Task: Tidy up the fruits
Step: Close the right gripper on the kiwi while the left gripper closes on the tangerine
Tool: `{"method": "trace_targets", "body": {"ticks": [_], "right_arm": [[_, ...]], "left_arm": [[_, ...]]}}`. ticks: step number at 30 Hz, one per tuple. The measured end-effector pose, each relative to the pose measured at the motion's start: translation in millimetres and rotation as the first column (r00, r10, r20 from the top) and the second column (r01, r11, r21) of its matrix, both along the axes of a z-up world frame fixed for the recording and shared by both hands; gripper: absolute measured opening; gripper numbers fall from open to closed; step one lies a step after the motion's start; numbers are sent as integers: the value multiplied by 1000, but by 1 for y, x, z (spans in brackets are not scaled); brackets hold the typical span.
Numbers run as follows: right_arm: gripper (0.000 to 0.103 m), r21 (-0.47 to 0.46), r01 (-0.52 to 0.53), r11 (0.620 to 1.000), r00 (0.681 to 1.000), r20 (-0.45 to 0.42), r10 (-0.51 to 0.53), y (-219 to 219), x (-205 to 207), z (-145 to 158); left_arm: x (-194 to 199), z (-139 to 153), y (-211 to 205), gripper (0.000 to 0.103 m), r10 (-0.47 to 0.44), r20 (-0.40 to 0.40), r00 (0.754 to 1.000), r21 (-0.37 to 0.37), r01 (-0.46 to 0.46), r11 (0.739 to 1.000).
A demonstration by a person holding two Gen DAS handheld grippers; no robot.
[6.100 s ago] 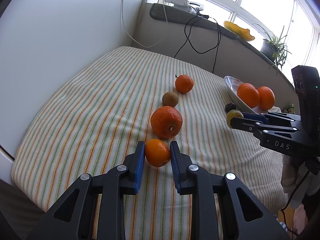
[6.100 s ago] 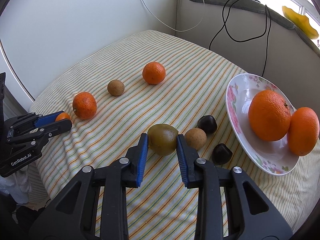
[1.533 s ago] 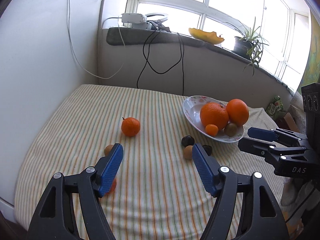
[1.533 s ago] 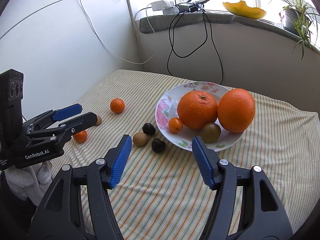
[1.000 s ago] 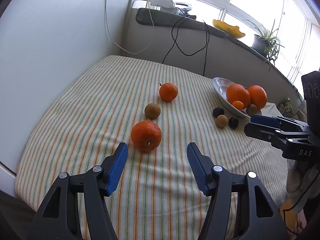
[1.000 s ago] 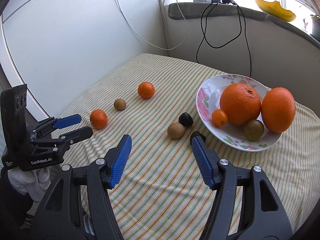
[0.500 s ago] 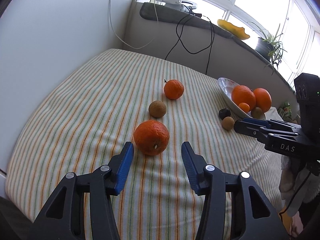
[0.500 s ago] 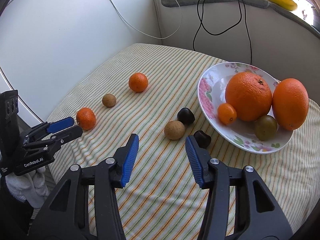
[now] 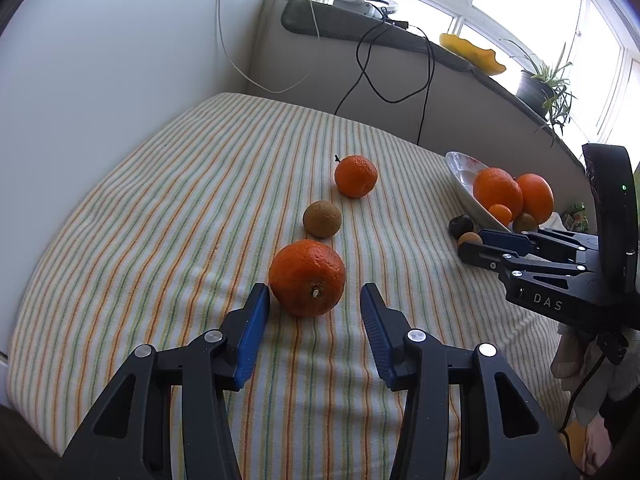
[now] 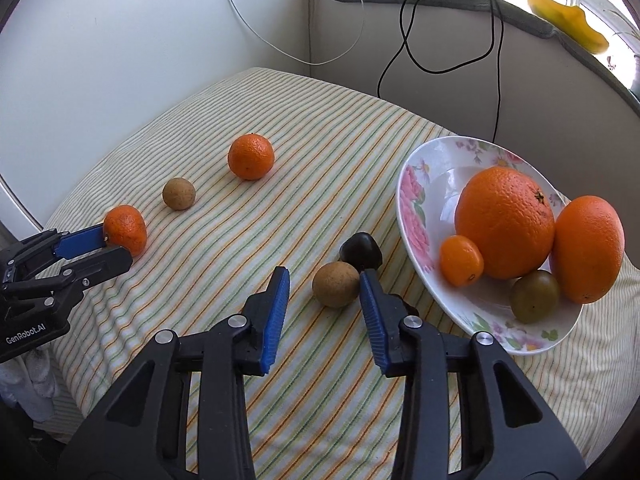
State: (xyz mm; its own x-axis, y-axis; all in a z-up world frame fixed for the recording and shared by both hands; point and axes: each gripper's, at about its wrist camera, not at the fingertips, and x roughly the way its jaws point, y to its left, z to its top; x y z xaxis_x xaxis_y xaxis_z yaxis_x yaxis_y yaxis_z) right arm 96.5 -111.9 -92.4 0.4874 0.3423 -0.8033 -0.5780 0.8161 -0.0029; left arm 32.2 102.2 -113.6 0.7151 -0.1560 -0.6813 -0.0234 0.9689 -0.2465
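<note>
Both of my grippers have come in lower and closer to the striped tablecloth [image 9: 168, 208] since a second ago, and their jaws have just been closing. Between the blue pads of my left gripper [image 9: 310, 308] sits a wrinkled orange [image 9: 307, 277]: the left pad is at its skin, the right pad stands clear of it, so the jaws are apart and nothing is gripped. Just beyond it lies a small brown fruit [image 9: 322, 219], and farther on a tangerine [image 9: 355, 176] with a stem. My right gripper [image 10: 324, 292] has its jaws apart around another brown fruit [image 10: 335, 284], which lies at their tips nearer the right pad; I cannot tell whether that pad touches it. Right behind that is a dark fruit [image 10: 360, 247]. Off to the right of that gripper the flowered plate [image 10: 416, 196] holds two big oranges [image 10: 505, 222], a small orange fruit [image 10: 461, 259] and a green one [image 10: 534, 295]
</note>
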Motion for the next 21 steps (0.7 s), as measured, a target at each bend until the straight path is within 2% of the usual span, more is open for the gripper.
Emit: {"method": "trace_targets", "body": {"ticks": [2, 5, 10, 21], "right_arm": [[38, -34, -7, 999, 1000, 14, 7, 3, 0, -1], [29, -67, -5, 998, 1000, 3, 6, 3, 4, -7], [29, -67, -9, 998, 1000, 10, 10, 4, 4, -7], [28, 10, -6, 1000, 1000, -3, 6, -8, -1, 0]], "left_arm": [[1, -1, 2, 46, 2, -4, 1000, -1, -2, 1000], [3, -2, 3, 43, 6, -6, 1000, 2, -6, 1000], [7, -3, 8, 38, 2, -6, 1000, -26, -2, 1000], [4, 3, 7, 37, 1, 13, 1000, -47, 0, 999]]}}
